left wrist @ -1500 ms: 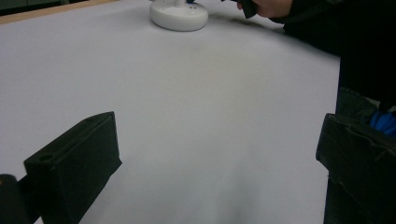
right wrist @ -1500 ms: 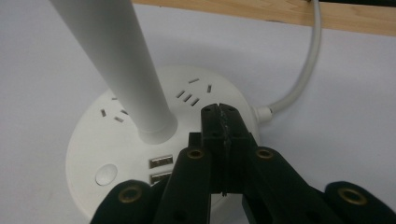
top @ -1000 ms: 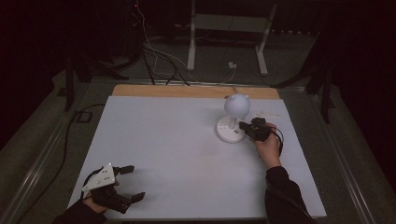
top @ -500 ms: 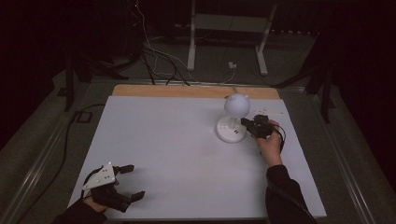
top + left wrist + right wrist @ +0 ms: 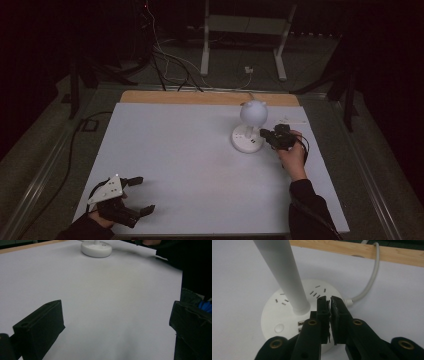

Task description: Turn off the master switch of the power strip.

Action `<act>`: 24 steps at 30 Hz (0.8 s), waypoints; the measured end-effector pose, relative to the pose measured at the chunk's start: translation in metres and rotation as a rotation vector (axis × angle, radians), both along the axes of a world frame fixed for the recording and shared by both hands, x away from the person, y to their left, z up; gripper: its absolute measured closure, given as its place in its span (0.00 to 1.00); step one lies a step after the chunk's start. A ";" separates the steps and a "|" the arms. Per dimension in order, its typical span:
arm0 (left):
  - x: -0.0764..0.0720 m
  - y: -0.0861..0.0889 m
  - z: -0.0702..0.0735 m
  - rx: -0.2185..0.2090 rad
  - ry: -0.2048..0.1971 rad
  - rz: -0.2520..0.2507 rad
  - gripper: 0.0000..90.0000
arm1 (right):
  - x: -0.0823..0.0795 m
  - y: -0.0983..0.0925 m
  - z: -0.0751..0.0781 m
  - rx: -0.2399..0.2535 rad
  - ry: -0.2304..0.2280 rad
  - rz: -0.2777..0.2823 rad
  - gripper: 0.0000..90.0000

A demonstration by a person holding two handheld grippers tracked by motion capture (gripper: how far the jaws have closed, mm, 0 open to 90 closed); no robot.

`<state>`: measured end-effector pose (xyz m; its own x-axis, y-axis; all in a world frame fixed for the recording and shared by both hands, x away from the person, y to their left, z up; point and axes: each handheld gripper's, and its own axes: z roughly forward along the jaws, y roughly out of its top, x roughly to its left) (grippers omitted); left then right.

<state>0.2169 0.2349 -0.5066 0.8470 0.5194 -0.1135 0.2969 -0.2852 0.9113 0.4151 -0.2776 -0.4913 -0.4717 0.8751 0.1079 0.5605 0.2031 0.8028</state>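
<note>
My left tongs point(image 5: 134, 196) sat low at my near left, jaws spread wide apart with nothing between them, my left hand point(image 5: 100, 219) gripping from behind. My right arm reached forward, right hand point(image 5: 294, 156) behind the right tongs point(image 5: 330, 305), whose jaws had just parted a sliver, nearly together and empty.

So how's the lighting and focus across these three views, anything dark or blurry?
High view: dim, the surroundings nearly black, the white table the only bright area. Left gripper view: the near black jaws are soft and blurred, the table evenly lit. Right gripper view: bright and sharp on the white round lamp base, with slight wide-angle bending.
</note>
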 end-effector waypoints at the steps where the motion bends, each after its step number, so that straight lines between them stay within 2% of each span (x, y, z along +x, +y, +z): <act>1: 0.000 0.000 0.000 0.000 0.000 0.000 0.00 | -0.001 -0.001 0.001 0.004 0.002 0.000 0.92; 6: 0.000 0.000 0.000 -0.001 -0.001 0.000 0.00 | -0.006 -0.007 0.002 0.007 -0.001 0.001 0.74; 12: 0.000 0.000 0.000 0.000 -0.001 0.001 0.00 | -0.012 -0.012 0.002 0.052 -0.001 0.014 0.47; 15: 0.000 0.000 0.000 -0.001 -0.002 0.001 0.00 | -0.016 -0.013 0.002 0.072 0.010 0.029 0.38; 24: -0.001 0.000 0.000 -0.001 -0.003 0.000 0.00 | -0.025 -0.017 0.005 0.134 0.036 0.091 0.23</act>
<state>0.2163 0.2348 -0.5061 0.8473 0.5193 -0.1114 0.2940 -0.2838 0.9127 0.3905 -0.2945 -0.4862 -0.5424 0.8054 0.2391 0.5738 0.1472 0.8057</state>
